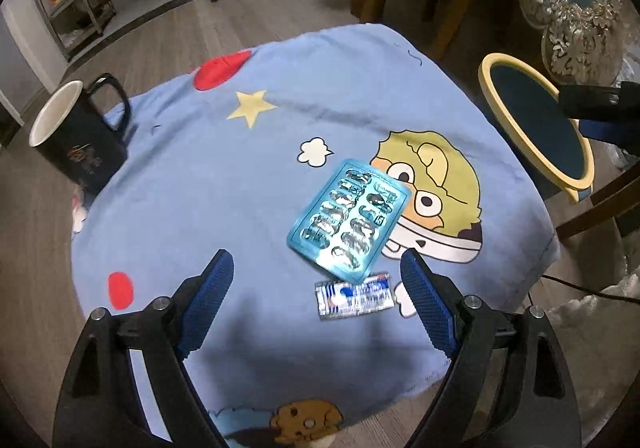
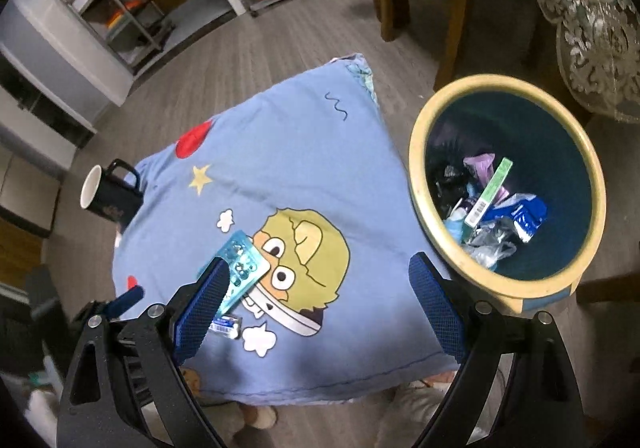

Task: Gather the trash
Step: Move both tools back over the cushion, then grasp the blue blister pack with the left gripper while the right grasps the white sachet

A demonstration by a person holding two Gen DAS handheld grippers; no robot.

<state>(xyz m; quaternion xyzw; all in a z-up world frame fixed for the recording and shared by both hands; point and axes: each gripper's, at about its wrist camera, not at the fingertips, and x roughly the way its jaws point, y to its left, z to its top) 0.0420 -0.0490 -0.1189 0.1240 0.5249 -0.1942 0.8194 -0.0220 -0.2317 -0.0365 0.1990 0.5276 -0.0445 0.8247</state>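
Two bits left on cloth (image 1: 192, 176): blister pack (image 1: 349, 221) w/ wrapper (image 1: 354, 298) just below. My L tongs (image 1: 316, 280) wide, empty, above them; R tongs (image 2: 320, 284) wide too. Next: drop onto pack, pinch, carry to bin (image 2: 420, 184).

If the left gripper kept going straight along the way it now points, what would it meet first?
Most likely the small white-and-blue wrapper lying on the blue cartoon cloth, just ahead between the open fingers of the left gripper; the blister pack lies slightly beyond, though depth is uncertain.
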